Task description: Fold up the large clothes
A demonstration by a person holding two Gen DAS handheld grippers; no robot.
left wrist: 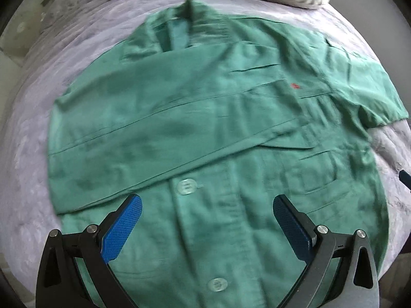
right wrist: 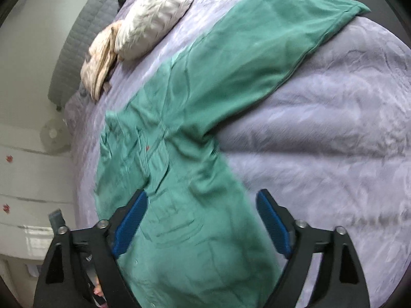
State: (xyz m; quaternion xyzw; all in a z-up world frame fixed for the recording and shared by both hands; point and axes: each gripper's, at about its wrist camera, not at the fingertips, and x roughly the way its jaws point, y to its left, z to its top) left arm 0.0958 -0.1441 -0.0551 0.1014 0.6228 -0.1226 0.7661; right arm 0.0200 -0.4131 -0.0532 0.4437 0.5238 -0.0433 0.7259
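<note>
A green button-up shirt [left wrist: 218, 118] lies front up on a lilac bedspread [left wrist: 30, 133]. One sleeve is folded across its chest, and the collar points to the far end. My left gripper [left wrist: 206, 202] hovers over the button placket, open, with nothing between its blue pads [left wrist: 125, 223]. In the right wrist view the same shirt [right wrist: 185, 154] has its other sleeve [right wrist: 269, 43] stretched out flat toward the far right. My right gripper [right wrist: 201, 200] stands open above the shirt's side, its pads [right wrist: 131, 225] clear of the cloth.
A cream pillow [right wrist: 151, 20] and a bundled beige cloth [right wrist: 99, 61] lie at the head of the bed. A grey quilted headboard [right wrist: 77, 36] and white furniture [right wrist: 28, 179] stand along the left. Bare bedspread [right wrist: 321, 141] spreads to the right of the shirt.
</note>
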